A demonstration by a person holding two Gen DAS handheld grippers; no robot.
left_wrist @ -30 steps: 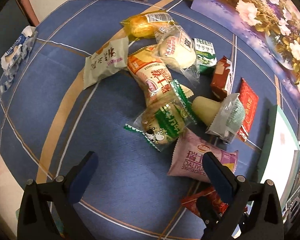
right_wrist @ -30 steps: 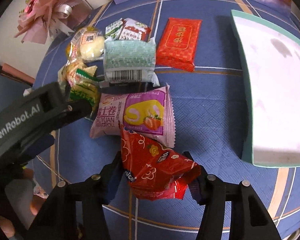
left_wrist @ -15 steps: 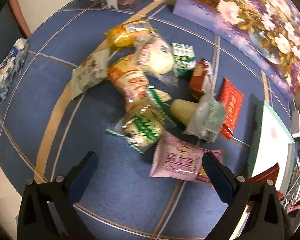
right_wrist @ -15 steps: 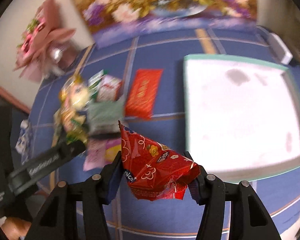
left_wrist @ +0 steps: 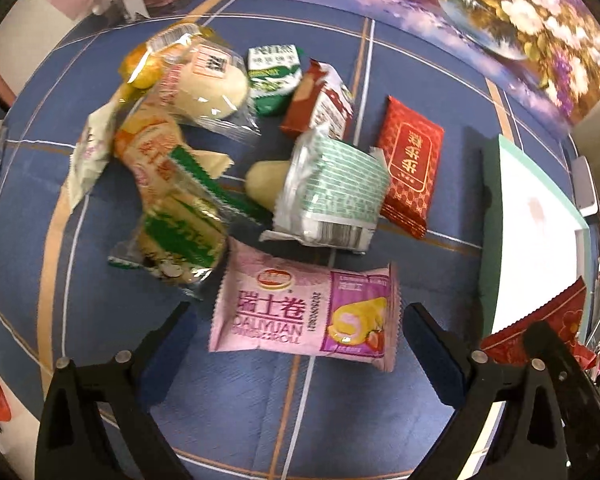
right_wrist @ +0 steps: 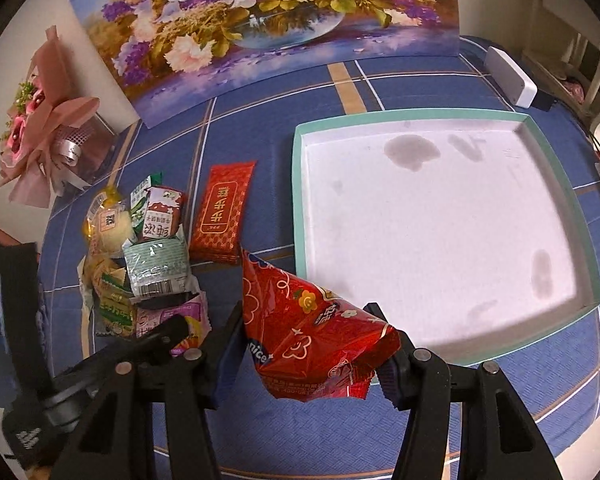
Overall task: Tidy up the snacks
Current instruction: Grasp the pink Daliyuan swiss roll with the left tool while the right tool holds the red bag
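Note:
A pink swiss-roll packet (left_wrist: pixel 304 316) lies flat on the blue tablecloth between the fingers of my left gripper (left_wrist: pixel 298 312). Its jaws are closing, and the pads stand clear of the packet's ends. Behind it sits a heap of snacks, among them a green-and-white wrapped cake (left_wrist: pixel 332 192) and a flat red packet (left_wrist: pixel 410 176). My right gripper (right_wrist: pixel 306 320) is shut on a crumpled red snack bag (right_wrist: pixel 312 340). It holds the bag in the air, just off the near left corner of the white tray with a teal rim (right_wrist: pixel 300 184). The tray has nothing in it.
A flower painting (right_wrist: pixel 260 20) leans at the back of the table. A pink bouquet (right_wrist: pixel 40 120) stands at the back left. A white box (right_wrist: pixel 508 76) lies beyond the tray. The tray's teal wall (left_wrist: pixel 490 240) runs along the right of the snack heap.
My left gripper has slid over to the pink packet, which now lies between its fingers. My right gripper has lifted the red bag and carried it toward the tray.

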